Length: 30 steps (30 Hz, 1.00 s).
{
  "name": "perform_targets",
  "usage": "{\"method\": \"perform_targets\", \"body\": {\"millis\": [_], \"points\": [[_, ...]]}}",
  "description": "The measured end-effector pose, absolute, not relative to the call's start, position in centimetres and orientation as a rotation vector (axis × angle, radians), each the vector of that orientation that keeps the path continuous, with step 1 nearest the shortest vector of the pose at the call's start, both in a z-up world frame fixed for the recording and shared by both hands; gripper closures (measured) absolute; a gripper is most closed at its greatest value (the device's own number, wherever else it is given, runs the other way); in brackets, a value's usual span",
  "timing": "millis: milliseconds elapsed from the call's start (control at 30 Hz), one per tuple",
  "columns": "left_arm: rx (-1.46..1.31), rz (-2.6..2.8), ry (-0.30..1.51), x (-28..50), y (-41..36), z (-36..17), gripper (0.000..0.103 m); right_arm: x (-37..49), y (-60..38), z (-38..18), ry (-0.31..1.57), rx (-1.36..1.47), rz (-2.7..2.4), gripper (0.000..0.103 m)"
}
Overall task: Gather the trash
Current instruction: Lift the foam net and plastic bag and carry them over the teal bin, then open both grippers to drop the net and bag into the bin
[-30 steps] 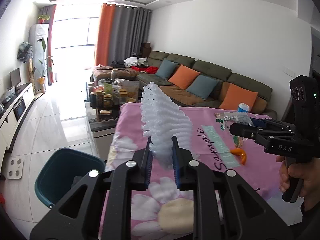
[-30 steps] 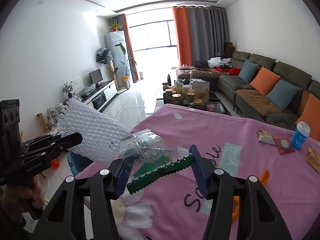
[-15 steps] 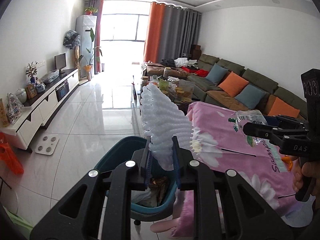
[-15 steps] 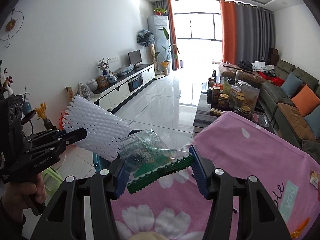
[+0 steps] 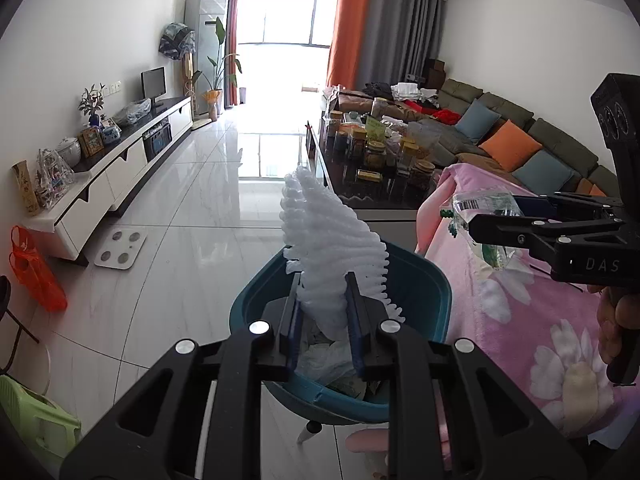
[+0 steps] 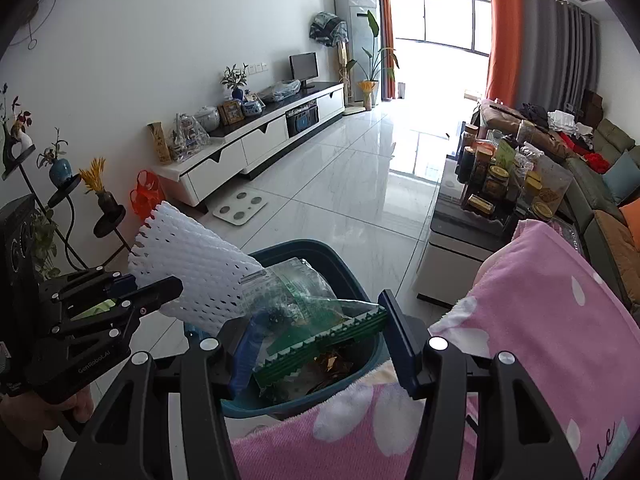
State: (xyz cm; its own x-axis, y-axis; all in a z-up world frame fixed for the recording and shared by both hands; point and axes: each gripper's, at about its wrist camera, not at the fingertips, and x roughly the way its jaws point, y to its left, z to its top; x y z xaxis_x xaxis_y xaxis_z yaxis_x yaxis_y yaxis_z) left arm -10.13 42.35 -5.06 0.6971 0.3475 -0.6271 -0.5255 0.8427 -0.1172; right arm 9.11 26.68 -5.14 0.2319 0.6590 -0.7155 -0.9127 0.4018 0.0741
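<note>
Both grippers have swung off the pink blanket (image 5: 516, 312) to above the teal bin (image 5: 420, 284). Left gripper (image 5: 325, 322) pinches the white foam net (image 5: 332, 248) narrowly; right gripper (image 6: 320, 340) clamps a clear plastic wrapper (image 6: 296, 292) with a green edge, jaws mid-width, over the bin.

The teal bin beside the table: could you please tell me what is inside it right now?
Inside the teal bin lie crumpled white plastic and some paper and foil scraps. The left gripper with its white foam net covers the rest.
</note>
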Motion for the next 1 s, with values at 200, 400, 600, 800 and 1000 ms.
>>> {"method": "perform_targets", "body": {"millis": [200, 400, 600, 800, 1000], "points": [[-0.317, 0.503, 0.695, -5.0, 42.6, -8.4, 0.083, 9.6, 28.8, -7.1, 0.809, -0.436, 1.126, 0.049], [-0.314, 0.521, 0.738, -2.1, 43.3, -10.9, 0.079, 10.3, 30.4, -8.8, 0.854, -0.469, 1.12, 0.049], [-0.29, 0.538, 0.769, 0.9, 43.1, -12.5, 0.069, 11.0, 31.4, -9.8, 0.886, -0.486, 1.123, 0.049], [-0.267, 0.562, 0.773, 1.9, 43.2, -13.0, 0.044, 11.3, 32.3, -10.6, 0.916, -0.494, 1.14, 0.045], [-0.228, 0.624, 0.74, 0.5, 43.1, -12.5, 0.018, 11.5, 32.3, -10.5, 0.936, -0.448, 1.159, 0.032]]}}
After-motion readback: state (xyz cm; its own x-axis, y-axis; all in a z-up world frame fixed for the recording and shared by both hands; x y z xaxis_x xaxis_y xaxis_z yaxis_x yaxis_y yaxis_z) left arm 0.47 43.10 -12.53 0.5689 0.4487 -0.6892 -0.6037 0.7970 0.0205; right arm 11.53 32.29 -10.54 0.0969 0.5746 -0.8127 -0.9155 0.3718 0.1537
